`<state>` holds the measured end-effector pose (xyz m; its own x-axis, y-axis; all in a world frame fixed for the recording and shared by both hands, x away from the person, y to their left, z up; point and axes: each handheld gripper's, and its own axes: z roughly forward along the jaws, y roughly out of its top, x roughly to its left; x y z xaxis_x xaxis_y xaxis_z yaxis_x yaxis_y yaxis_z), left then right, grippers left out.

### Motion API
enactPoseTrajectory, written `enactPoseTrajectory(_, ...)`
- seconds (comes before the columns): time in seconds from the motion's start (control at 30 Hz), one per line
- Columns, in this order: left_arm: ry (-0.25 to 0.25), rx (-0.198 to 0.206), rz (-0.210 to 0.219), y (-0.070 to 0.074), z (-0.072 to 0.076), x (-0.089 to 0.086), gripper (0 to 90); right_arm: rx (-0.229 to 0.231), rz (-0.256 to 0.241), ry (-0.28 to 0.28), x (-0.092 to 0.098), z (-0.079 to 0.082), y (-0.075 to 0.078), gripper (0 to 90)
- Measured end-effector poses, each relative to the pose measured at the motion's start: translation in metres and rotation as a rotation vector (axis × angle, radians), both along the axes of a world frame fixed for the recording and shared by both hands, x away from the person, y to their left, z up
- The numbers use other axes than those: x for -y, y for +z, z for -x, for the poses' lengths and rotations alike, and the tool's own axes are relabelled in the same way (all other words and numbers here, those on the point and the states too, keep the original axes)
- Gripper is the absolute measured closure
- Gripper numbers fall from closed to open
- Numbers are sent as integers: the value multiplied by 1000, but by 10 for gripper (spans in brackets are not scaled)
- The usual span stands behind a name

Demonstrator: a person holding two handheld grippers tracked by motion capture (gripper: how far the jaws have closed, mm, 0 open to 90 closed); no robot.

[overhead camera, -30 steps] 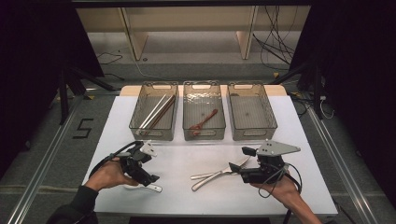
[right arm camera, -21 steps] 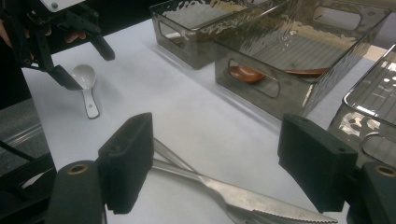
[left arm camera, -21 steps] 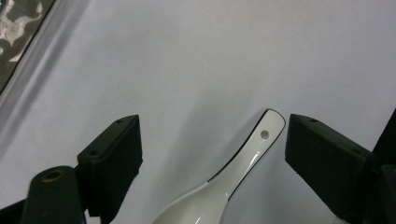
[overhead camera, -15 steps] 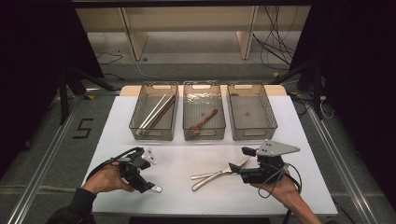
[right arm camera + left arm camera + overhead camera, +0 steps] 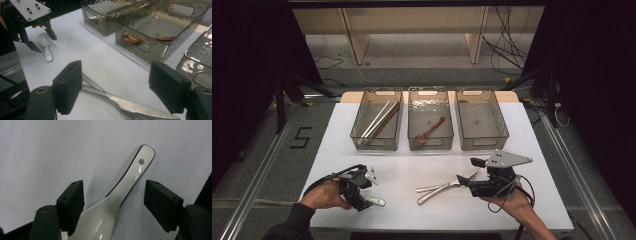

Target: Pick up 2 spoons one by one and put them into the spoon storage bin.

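Left gripper (image 5: pixel 113 202) jaws spread wide, straddling the white spoon (image 5: pixel 120 192) at the table's (image 5: pixel 412 165) near-left edge, ungrasped. Right gripper (image 5: pixel 115 87) released over the near-right cutlery (image 5: pixel 117 98). Far trays: left tray (image 5: pixel 358 131) and middle tray (image 5: pixel 413 134) filled, right tray (image 5: pixel 503 131) empty. Open room between.

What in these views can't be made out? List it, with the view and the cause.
- White spoon: bowl cut off by the left gripper view's bottom edge.
- Metal cutlery: number of pieces, high view; too small, overlapping, ends under the right gripper.
- Knife: tip hidden behind a jaw, right gripper view.
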<state>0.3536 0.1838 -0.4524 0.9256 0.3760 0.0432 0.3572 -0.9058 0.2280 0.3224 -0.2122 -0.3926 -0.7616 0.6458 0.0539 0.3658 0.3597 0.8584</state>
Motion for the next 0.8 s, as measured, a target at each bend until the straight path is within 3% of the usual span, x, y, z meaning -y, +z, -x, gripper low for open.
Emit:
enactPoseTrajectory(0.17,-10,8,-21,-3,0,1,391,-4,2,1,0,0,0,280)
enactPoseTrajectory(0.27,-36,-12,-37,-5,-1,2,424,-4,3,2,0,0,0,280)
enactPoseTrajectory(0.6,-15,-42,-64,-9,-6,6,528,-7,4,3,-1,-1,-1,280)
enactPoseTrajectory(0.8,-1,-64,-57,-8,-9,6,630,-11,7,6,-2,-1,-2,280)
